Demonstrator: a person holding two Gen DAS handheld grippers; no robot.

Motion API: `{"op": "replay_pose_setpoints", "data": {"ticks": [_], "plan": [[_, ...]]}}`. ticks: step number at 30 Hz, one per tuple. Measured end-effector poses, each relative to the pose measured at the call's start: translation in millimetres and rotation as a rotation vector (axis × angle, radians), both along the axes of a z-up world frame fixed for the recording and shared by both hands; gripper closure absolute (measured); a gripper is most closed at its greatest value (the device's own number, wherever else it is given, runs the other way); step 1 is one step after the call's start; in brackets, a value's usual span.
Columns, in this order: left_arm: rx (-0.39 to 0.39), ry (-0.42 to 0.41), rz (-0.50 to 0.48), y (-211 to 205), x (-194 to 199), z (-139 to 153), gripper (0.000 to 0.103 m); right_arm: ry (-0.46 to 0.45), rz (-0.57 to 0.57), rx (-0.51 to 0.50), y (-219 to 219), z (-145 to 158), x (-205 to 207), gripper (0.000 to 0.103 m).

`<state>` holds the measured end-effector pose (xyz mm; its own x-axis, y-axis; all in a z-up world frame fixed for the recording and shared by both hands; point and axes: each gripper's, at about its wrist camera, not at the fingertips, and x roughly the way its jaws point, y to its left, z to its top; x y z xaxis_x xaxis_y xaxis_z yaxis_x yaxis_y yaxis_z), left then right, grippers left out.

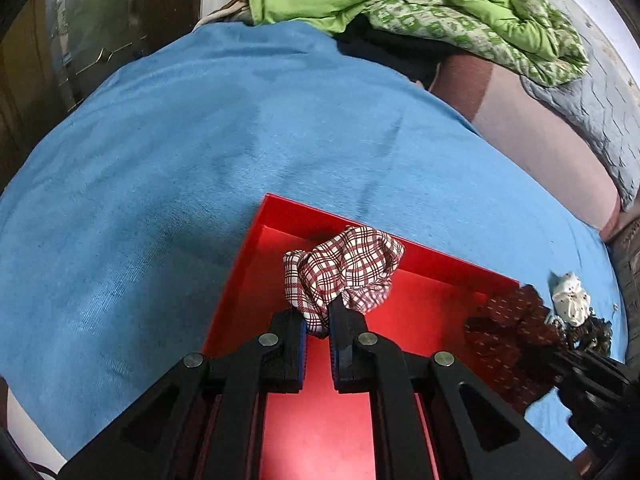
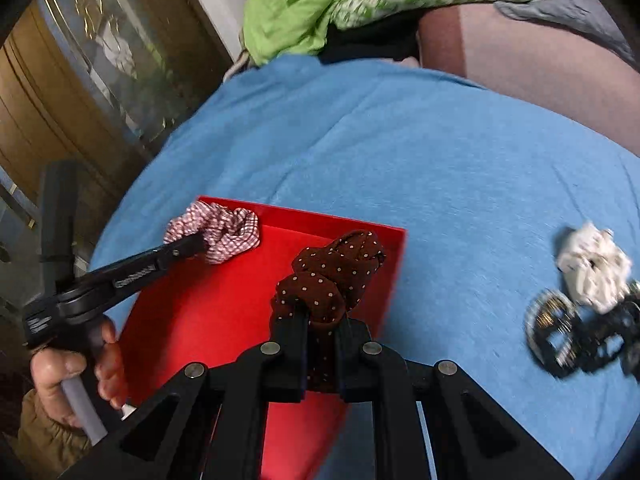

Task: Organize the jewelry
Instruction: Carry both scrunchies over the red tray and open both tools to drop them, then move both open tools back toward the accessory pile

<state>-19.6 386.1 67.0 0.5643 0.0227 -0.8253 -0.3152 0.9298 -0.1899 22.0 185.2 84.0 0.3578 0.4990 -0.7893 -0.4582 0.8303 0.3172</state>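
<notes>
Left wrist view: the left gripper has its jaws clamped on a fold of the red-and-white checked scrunchie, which hangs above the floor of the red tray, near the tray's far wall. The tray sits on a blue cloth. At the right edge the right gripper reaches in with the dark brown dotted scrunchie at the tray's right rim. Beyond that rim, on the cloth, lies a white scrunchie, with a dark item just beside it, too small to identify. A green quilt is heaped at the far end.

Right wrist view: the right gripper has its jaws pinched on the brown dotted scrunchie, held over the right part of the tray. The left gripper comes in from the left, grasping the checked scrunchie at the tray's far left corner; a hand grips its handle. On the cloth well right of the tray lie the white scrunchie and, touching it, a blurred dark bangle-like ring.
</notes>
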Motion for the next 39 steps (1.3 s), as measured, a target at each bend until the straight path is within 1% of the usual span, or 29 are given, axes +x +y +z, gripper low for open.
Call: {"op": "replay_pose_setpoints", "data": {"ticks": [2,4,6,7,8,10,12,13,15,19,23,26,31,36,39], "plan": [[-0.006,-0.001,0.003,2,1,-3,0.093,0.014,-0.006,-0.012,7,-10,10,0.091],[-0.005,-0.006,0.017,4,-1,-4,0.088,0.023,-0.013,-0.018,8,-15,16,0.09],[-0.018,-0.01,0.024,5,-3,-4,0.077,0.025,-0.02,-0.022,6,-19,15,0.088],[-0.029,-0.014,0.03,6,-5,-3,0.074,0.029,-0.021,-0.017,5,-20,15,0.081],[-0.038,-0.02,0.036,8,-6,-2,0.07,0.028,-0.025,-0.012,3,-19,14,0.076],[-0.046,-0.035,0.049,9,-11,4,0.068,0.017,-0.038,0.0,0,-15,14,0.049],[-0.037,-0.049,0.057,8,-17,12,0.065,-0.005,-0.05,0.007,-3,-8,11,0.042],[-0.029,-0.055,0.062,7,-20,15,0.063,-0.03,-0.058,0.004,-4,-5,10,0.042],[-0.006,-0.079,0.08,6,-29,27,0.058,-0.048,-0.059,0.002,-9,3,6,0.041],[0.044,-0.119,0.095,-4,-49,48,0.052,-0.058,-0.087,0.016,-30,12,-7,0.037],[0.077,-0.146,0.067,-29,-70,67,0.05,-0.043,-0.121,0.026,-57,16,-24,0.037],[0.086,-0.173,0.029,-50,-82,75,0.04,-0.03,-0.15,0.017,-79,15,-36,0.036],[0.128,-0.168,-0.055,-98,-92,80,0.039,-0.022,-0.202,0.006,-118,15,-55,0.036],[0.129,-0.16,-0.128,-144,-97,79,0.039,-0.024,-0.26,0.022,-165,17,-70,0.034],[0.124,-0.149,-0.171,-170,-96,75,0.039,-0.037,-0.302,0.013,-199,16,-78,0.032]]}}
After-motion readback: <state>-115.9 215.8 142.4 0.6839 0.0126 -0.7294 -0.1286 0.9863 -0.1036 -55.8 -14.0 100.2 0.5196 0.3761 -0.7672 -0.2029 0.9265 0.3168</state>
